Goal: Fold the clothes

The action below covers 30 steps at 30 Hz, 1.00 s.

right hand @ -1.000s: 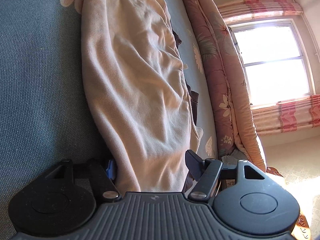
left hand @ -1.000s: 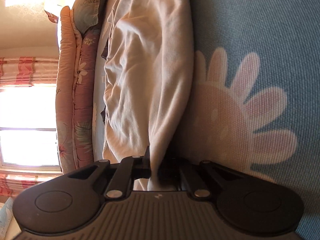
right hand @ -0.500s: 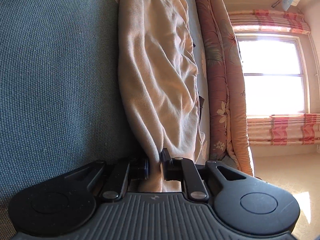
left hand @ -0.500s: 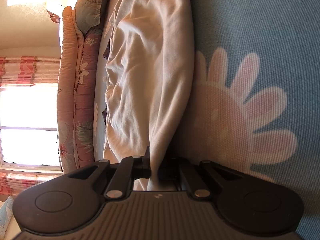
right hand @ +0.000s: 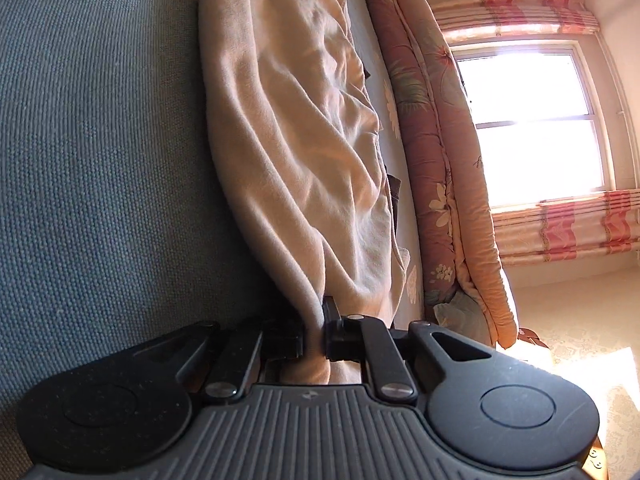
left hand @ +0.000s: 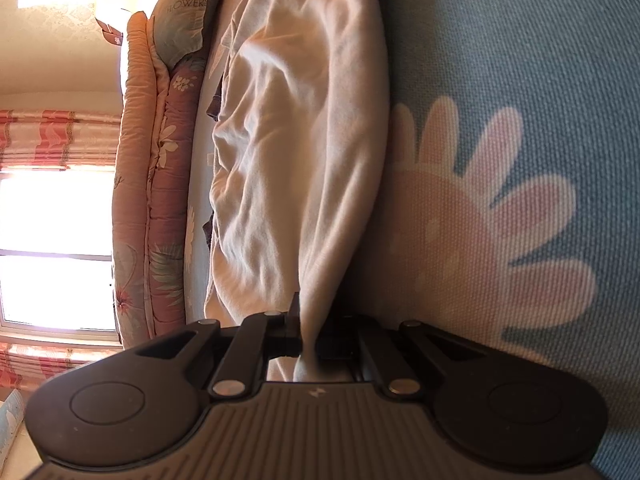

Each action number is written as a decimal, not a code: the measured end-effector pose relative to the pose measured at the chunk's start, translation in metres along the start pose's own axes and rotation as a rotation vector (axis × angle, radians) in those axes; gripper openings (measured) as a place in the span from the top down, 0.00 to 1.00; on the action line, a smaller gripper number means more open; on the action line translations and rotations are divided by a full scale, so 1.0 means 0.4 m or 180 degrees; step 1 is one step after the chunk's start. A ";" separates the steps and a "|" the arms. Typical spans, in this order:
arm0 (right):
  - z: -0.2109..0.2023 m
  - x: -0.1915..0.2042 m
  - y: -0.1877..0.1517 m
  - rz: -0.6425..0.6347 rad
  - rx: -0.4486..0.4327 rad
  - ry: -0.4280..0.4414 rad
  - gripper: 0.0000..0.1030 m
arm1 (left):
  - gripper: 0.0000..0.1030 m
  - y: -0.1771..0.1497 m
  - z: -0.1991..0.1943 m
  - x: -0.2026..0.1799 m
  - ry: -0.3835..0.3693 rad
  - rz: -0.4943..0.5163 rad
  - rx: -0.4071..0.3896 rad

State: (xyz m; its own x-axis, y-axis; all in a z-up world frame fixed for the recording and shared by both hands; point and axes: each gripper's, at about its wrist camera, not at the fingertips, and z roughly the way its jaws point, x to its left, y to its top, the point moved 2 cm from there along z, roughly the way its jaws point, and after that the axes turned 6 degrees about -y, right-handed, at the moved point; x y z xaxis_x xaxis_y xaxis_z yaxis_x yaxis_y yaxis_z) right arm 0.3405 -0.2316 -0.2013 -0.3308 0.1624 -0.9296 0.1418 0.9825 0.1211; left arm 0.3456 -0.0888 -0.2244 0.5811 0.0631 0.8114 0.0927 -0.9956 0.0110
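A cream garment [left hand: 296,152] lies stretched in a long crumpled band on a blue-grey bedsheet [left hand: 520,60] with a pink flower print. My left gripper [left hand: 308,340] is shut on one end of the garment, its jaws pinching a fold. The same cream garment [right hand: 304,140] shows in the right wrist view. My right gripper [right hand: 314,338] is shut on its other end, with the cloth bunched between the jaws. A dark piece of cloth [right hand: 394,192] peeks out from under the garment's far edge.
A rolled pink floral quilt [left hand: 156,184] lies along the bed's far side, also in the right wrist view [right hand: 444,168]. A pillow printed "FLOWERS" [left hand: 184,12] sits at its end. A bright window [right hand: 528,128] with striped pink curtains is behind. Bare sheet [right hand: 100,140] lies beside the garment.
My right gripper has closed from open onto the garment's end and now holds it. My left gripper has kept its grip and barely moved.
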 end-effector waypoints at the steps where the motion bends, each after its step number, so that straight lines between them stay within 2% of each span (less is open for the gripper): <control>1: 0.001 0.002 0.000 0.0004 0.0009 -0.0008 0.87 | 1.00 0.000 0.001 0.001 -0.0004 0.0001 0.0001; 6: 0.017 0.002 0.020 -0.0016 0.0140 -0.0028 0.88 | 1.00 -0.001 -0.001 0.005 0.0018 -0.0058 -0.0017; 12: 0.015 -0.007 0.025 -0.0122 0.0160 0.0021 0.91 | 0.97 -0.001 -0.013 0.017 -0.0005 -0.0064 -0.0019; 17: -0.021 -0.006 0.024 -0.0139 0.0077 0.0122 0.91 | 0.96 -0.007 -0.039 0.027 0.0054 -0.0043 -0.0077; 25: -0.073 -0.073 0.028 0.0032 -0.0054 0.0046 0.91 | 0.97 -0.014 -0.097 0.063 0.0191 -0.0068 -0.0137; 30: -0.115 -0.102 0.025 0.0107 -0.0058 0.0172 0.91 | 0.97 -0.025 -0.151 0.059 0.0194 -0.0020 -0.0140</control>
State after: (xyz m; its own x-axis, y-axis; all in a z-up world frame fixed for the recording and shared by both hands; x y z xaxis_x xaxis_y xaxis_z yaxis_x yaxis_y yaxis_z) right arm 0.3125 -0.2244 -0.1463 -0.3761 0.1996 -0.9048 0.1368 0.9778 0.1588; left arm 0.3096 -0.0815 -0.1700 0.5303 0.0663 0.8452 0.0597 -0.9974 0.0408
